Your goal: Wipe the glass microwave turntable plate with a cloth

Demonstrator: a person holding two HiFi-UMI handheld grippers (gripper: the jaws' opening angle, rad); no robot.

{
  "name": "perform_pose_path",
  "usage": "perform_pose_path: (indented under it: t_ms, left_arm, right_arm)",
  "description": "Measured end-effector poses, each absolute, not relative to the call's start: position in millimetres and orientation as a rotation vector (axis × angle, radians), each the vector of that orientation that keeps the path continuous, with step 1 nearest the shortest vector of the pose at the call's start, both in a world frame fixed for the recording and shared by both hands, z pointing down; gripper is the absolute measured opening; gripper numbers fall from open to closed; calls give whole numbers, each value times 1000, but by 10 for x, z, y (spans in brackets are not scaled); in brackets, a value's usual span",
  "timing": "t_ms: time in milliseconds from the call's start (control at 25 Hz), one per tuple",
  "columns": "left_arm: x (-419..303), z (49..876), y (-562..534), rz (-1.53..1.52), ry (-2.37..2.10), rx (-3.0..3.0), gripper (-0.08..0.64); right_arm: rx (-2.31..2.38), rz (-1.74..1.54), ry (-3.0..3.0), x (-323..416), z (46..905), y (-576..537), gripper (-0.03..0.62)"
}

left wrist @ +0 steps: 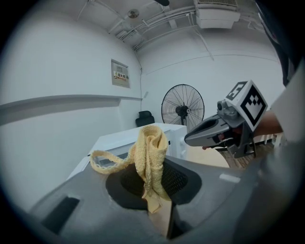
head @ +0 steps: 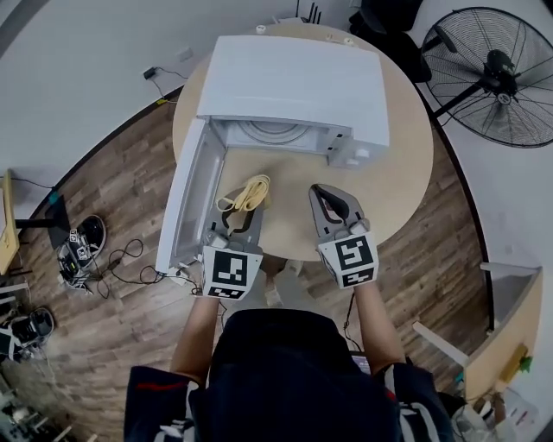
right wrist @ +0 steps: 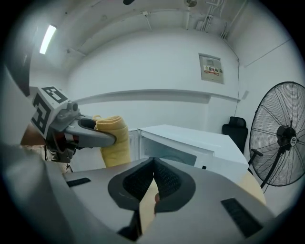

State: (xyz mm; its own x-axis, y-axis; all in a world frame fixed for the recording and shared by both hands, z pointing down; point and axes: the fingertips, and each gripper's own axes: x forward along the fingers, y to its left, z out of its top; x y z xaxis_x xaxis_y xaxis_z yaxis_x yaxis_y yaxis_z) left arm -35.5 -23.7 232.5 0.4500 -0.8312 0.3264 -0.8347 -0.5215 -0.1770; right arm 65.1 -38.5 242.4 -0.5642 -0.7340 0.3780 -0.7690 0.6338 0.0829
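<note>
The white microwave (head: 294, 82) stands on a round wooden table (head: 406, 173), its door (head: 186, 203) swung open to the left. Inside the cavity I see the pale round turntable plate (head: 273, 129). My left gripper (head: 240, 210) is in front of the opening, shut on a folded yellow cloth (head: 248, 193) that sticks out past its tips. In the left gripper view the cloth (left wrist: 150, 155) stands bunched up between the pads. My right gripper (head: 327, 193) hovers beside it over the table, shut with nothing in it; its pads (right wrist: 164, 178) meet.
A black standing fan (head: 501, 73) is at the right beyond the table. Cables and gear (head: 82, 250) lie on the wooden floor at the left. A black chair (head: 389, 22) stands behind the table. Bare tabletop lies right of the microwave.
</note>
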Motion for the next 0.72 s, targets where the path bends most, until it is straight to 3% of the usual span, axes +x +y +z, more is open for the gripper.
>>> perform_pose_path:
  t_ms: [720]
  left_arm:
    - [-385,3493,-343,626,-1390,2561,57]
  right_arm:
    - [922,214,-2355,449,3738,-482,9]
